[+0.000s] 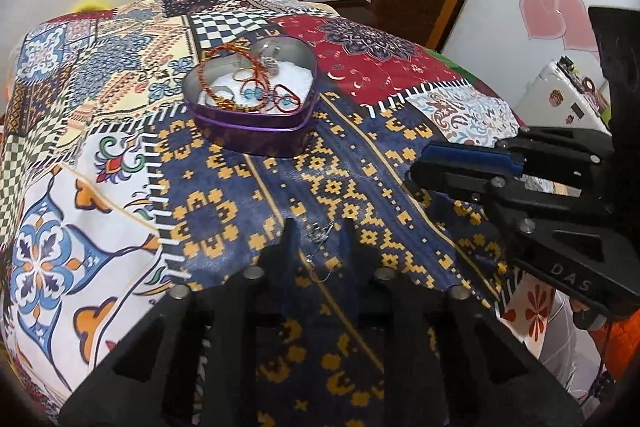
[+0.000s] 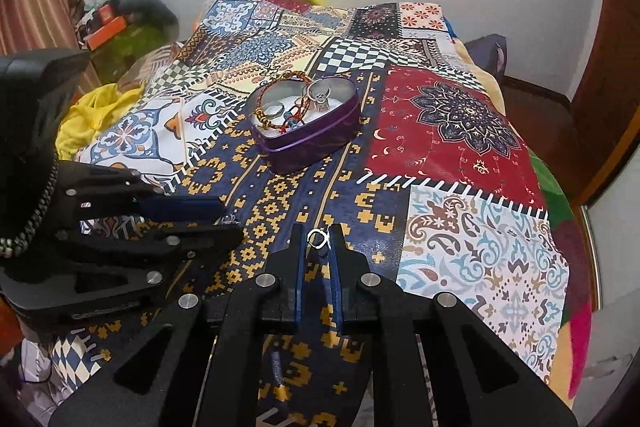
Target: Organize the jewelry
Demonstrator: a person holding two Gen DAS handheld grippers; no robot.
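On the patchwork bedspread (image 2: pixel 460 131), the right gripper (image 2: pixel 319 239) pinches a small, hard-to-identify silver ring (image 2: pixel 318 239); the left gripper (image 1: pixel 318 231) hovers open over a thin chain (image 1: pixel 320 243).

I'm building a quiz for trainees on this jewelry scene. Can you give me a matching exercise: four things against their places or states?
Things:
1. silver ring
2. purple heart tin
3. left claw
4. red braided bracelet

Places or states:
A. fingers spread, nothing gripped
B. in the tin, leaning over its rim
C. pinched in the right claw
D. lidless, standing on the patchwork blanket

Pairs: 1-C, 2-D, 3-A, 4-B
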